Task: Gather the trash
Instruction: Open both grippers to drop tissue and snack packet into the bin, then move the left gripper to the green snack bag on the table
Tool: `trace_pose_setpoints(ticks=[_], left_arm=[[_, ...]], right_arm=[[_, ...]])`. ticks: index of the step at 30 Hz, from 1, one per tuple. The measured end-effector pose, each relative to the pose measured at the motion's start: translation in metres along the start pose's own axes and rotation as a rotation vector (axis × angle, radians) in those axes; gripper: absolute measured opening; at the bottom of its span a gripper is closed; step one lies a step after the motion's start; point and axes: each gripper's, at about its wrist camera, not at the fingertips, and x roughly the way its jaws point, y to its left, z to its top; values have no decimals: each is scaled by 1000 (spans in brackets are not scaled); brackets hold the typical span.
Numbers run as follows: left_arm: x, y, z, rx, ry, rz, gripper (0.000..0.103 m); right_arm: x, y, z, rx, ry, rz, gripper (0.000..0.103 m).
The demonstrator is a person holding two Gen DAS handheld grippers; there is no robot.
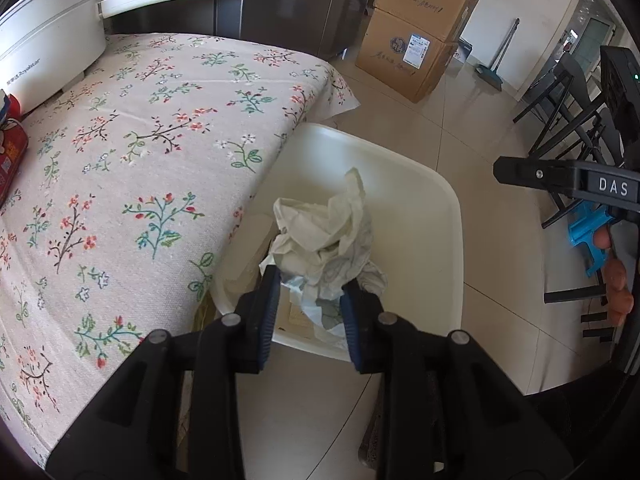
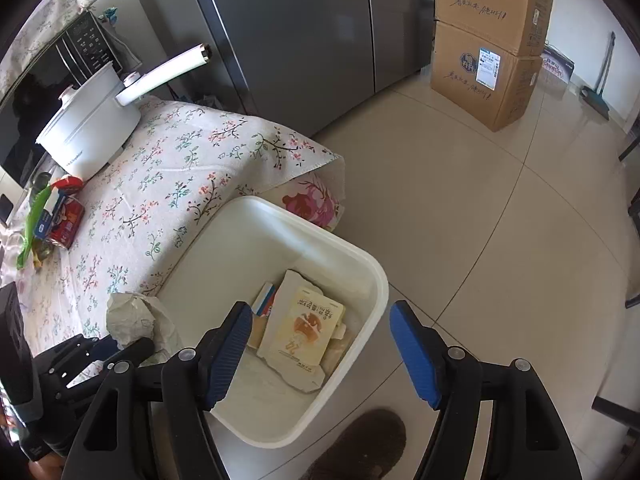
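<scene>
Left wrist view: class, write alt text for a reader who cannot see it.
The left gripper holds a crumpled wad of paper over a white bin on the tiled floor, beside a table with a floral cloth. The right gripper shows at the right edge.
</scene>
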Motion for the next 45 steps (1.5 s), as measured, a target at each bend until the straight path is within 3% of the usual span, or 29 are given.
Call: trace_pose_setpoints(ticks=[2,4,12,20,27,39,45], left_arm=[[0,0,1,-1,-2,14,63],[-3,1,2,-7,-19,25,73],[-15,24,0,-55,-7,33,75],[-53,64,-13,-78,-36,161,86],[-94,118,-31,-171,-70,258,89],[-155,198,-64,-352,-114,355,90],[-174,236,-70,-333,-116,442,90]], right_arm=[[0,-4,0,11,2,-5,75],[0,-7,1,17,3,-8,75],[-4,5,5,-3,-4,0,77],[-3,44,12,-54,-6,15,77],[-4,99,18,-114,-17,45,84],[7,217,17,-201,9,157,85],[14,264,8,-261,31,186,85]])
